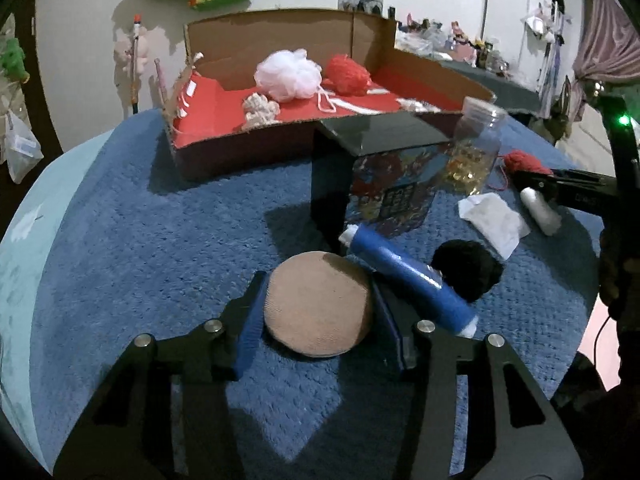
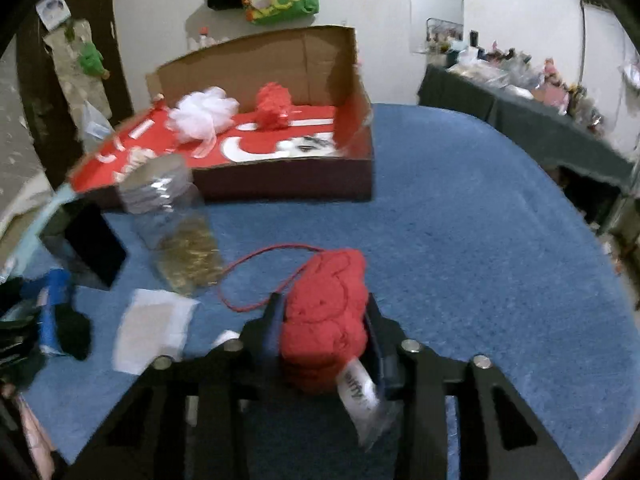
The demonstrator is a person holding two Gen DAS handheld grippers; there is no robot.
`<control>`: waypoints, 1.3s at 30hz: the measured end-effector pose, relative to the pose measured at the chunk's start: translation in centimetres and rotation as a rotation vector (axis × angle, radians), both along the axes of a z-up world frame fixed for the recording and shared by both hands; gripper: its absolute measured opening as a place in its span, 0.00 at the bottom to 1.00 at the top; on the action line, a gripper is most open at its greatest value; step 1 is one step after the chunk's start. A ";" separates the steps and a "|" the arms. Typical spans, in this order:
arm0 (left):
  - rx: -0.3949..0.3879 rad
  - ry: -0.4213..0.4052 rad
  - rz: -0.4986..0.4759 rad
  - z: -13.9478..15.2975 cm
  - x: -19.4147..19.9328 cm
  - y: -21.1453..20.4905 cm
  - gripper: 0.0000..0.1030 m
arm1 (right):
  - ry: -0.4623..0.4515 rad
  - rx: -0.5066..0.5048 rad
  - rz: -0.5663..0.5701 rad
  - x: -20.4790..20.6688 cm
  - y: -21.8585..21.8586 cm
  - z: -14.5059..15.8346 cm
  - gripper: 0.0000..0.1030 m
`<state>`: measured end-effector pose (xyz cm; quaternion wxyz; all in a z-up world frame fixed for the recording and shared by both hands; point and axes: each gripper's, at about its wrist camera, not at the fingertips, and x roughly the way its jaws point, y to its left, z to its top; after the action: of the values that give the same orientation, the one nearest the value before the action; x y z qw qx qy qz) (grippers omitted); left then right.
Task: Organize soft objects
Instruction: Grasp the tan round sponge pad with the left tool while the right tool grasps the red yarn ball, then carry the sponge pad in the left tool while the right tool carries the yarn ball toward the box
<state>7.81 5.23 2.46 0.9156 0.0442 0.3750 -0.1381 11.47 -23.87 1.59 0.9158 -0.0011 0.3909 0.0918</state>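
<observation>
**Desk:** Where do your tongs stand against the soft things?

**Me:** My left tongs point(image 1: 318, 308) are closed on the round tan fabric pad point(image 1: 318, 304), a blue-lined finger pressing each flank; it lies on the blue textured worktop point(image 1: 160, 260). At its two o'clock lies a blue thread spool point(image 1: 412, 276), touching it, and just past that a black fluffy pompom point(image 1: 468, 270). My right tongs point(image 2: 322, 330) are gripping a red yarn skein point(image 2: 326, 316), its loose strand trailing toward ten o'clock.

**Desk:** Counts?

**Me:** In the open cardboard box with the red floor point(image 1: 208, 120), at twelve o'clock: one white mesh bath puff point(image 1: 288, 74), one red yarn ball point(image 1: 347, 74), one cream crocheted piece point(image 1: 260, 110). On the worktop: one clear plastic jar of gold bits point(image 1: 476, 148), one dark printed carton point(image 1: 380, 172), one white folded cloth point(image 1: 494, 222), one white spool point(image 1: 540, 210).
</observation>
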 end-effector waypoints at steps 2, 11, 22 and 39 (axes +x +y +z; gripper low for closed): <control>-0.010 -0.017 0.009 0.5 -0.6 0.1 0.45 | -0.050 -0.018 -0.003 -0.9 0.3 0.7 0.38; -0.056 -0.101 0.014 3.5 -2.9 0.3 0.45 | -0.177 0.036 0.051 -4.6 1.3 4.8 0.38; -0.109 -0.111 -0.142 4.1 -4.1 -4.8 0.45 | -0.202 0.094 0.171 -8.1 4.1 5.7 0.38; -0.115 -0.072 -0.155 2.7 -3.3 -6.7 0.45 | -0.131 0.110 0.211 -8.2 5.5 2.6 0.38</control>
<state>4.50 -1.45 5.11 0.9160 0.0256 0.3288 -0.2282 3.31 -18.35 4.18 0.9234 0.0019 0.3223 0.2084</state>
